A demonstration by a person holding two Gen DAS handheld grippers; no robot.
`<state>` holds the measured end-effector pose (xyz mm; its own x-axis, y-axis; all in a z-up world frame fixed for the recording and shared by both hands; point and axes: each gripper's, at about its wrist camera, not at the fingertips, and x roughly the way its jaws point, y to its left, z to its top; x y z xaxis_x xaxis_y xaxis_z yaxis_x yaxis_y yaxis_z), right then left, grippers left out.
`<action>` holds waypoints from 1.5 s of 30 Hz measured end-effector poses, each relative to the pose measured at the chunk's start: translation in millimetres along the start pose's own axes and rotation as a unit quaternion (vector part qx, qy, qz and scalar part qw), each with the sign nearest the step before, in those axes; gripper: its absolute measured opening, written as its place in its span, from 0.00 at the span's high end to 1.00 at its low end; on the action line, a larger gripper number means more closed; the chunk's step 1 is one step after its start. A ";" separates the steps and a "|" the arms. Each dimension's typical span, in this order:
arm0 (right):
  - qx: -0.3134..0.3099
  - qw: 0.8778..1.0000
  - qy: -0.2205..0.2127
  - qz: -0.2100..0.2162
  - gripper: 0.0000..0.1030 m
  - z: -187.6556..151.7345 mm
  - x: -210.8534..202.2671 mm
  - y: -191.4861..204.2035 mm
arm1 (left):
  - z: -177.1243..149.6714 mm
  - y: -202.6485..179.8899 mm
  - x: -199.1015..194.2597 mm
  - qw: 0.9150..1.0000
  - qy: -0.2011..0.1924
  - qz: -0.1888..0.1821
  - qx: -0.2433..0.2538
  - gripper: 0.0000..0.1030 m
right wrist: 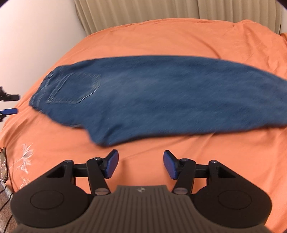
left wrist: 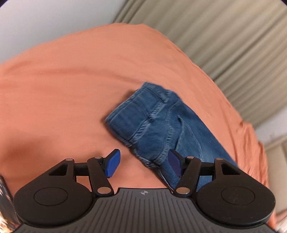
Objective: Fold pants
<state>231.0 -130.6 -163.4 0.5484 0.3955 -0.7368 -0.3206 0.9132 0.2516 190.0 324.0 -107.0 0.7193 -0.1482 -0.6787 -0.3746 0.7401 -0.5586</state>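
The pants (right wrist: 157, 96), blue denim, are laid lengthwise across the orange bedcover (right wrist: 161, 37), doubled leg on leg; the waist end with a back pocket (right wrist: 75, 89) is seen at the left of the right wrist view, the legs running off to the right; both views are motion-blurred.

The right gripper (right wrist: 140, 164) is held low over the bedcover, pointed at the near edge of the pants; its blue pads (right wrist: 113, 164) are spread wide with nothing between them; bare cover is seen in the gap, the pants edge lying just beyond the tips.

The left gripper (left wrist: 144, 164) is held at the waist end, tilted, the bed horizon slanting in its view; its pads (left wrist: 113, 163) are likewise spread and nothing is clamped; the waistband corner (left wrist: 152, 161) is seen in the gap near the right pad, contact cannot be told.

The left gripper's tips (right wrist: 9, 104) are seen at the left edge of the right wrist view, just beside the waist; curtains (right wrist: 136, 14) and a pale wall (right wrist: 35, 35) are seen behind the bed; white flower embroidery (right wrist: 26, 157) is seen on the cover's near left.
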 end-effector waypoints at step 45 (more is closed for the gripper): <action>-0.062 0.996 -0.004 0.058 0.96 -15.4 17.9 86.3 | 20.5 24.3 36.6 0.981 -0.044 0.177 0.072 0.76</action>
<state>201.2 -46.2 -164.5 0.5081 0.4983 -0.7025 -0.4751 0.8425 0.2540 219.2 350.0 -135.7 0.6090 0.1868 -0.7709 -0.5282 0.8205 -0.2185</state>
